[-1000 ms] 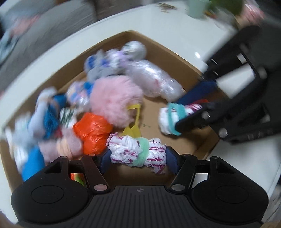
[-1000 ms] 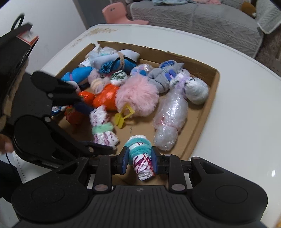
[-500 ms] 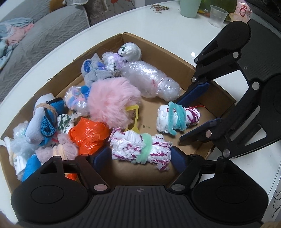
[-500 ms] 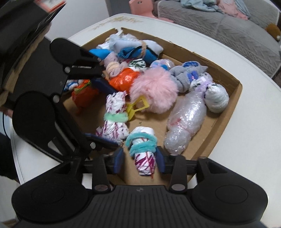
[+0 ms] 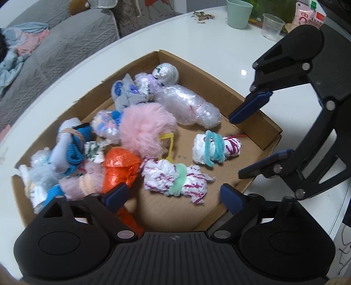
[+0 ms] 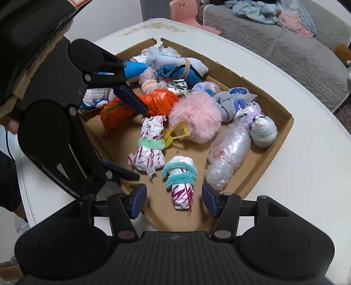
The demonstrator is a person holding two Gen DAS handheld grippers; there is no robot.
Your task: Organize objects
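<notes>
Inside the cardboard box [image 5: 252, 103], both bundles lie released: left gripper [image 5: 173, 194] wide around the green-banded roll [image 5: 175, 179], right gripper [image 6: 172, 200] (just opened) at six o'clock astride the teal-banded roll [image 6: 181, 179]. Next, I judge: withdraw, fetch more.

box [image 5: 252, 103] front clear (back seemingly crowded)

One cardboard box [image 5: 252, 109] is seen. Two white-and-purple bundles are counted in it, one tied green [image 5: 175, 179], one tied teal [image 5: 216, 148]. One pink pompom [image 5: 147, 129], one yellow clip [image 5: 170, 145] and two cups [image 5: 239, 13] are counted.
</notes>
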